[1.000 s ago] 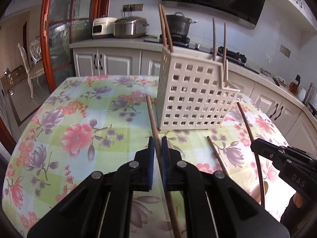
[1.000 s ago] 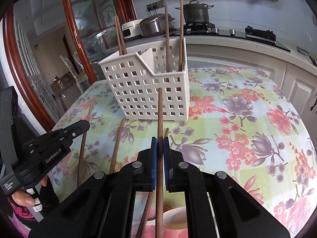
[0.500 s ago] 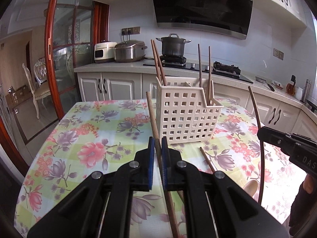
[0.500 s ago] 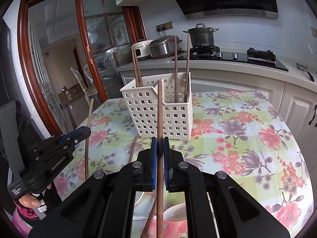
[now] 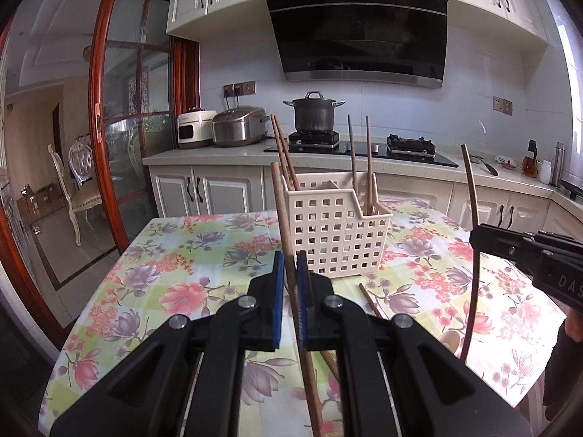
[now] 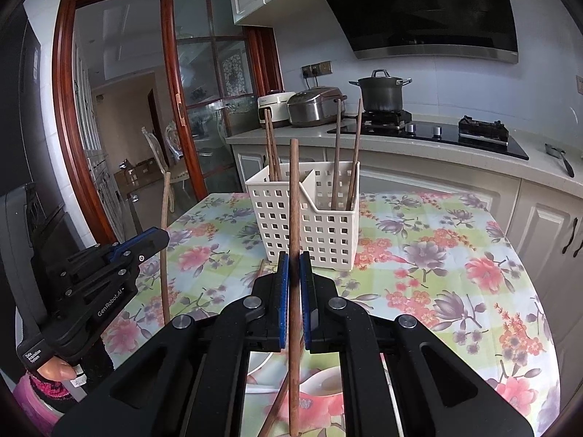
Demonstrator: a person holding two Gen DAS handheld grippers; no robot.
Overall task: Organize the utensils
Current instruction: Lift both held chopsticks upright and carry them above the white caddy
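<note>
A white perforated basket [image 5: 339, 233] [image 6: 320, 233] stands on the floral table with brown chopsticks [image 5: 282, 153] [image 6: 344, 153] upright in both compartments. My left gripper [image 5: 290, 258] is shut on a long wooden utensil [image 5: 282, 211], held steeply, its top near the basket's left wall. My right gripper [image 6: 293, 258] is shut on another wooden utensil [image 6: 294, 189], held nearly upright in front of the basket. Each gripper also shows in the other's view: the right gripper [image 5: 477, 235] with its stick [image 5: 472, 196], and the left gripper [image 6: 162, 236] with its stick [image 6: 165, 204].
A loose chopstick [image 5: 370, 300] lies on the floral tablecloth [image 5: 175, 269] in front of the basket, next to a pale spoon-like shape [image 5: 450, 338]. Behind the table runs a counter [image 5: 218, 151] with cookers and a pot [image 5: 314, 113]. A glass door [image 5: 127, 127] stands at the left.
Both grippers have risen and pulled back from the basket, each carrying its wooden utensil off the table. The views tilted up, and the basket now looks smaller and farther.
</note>
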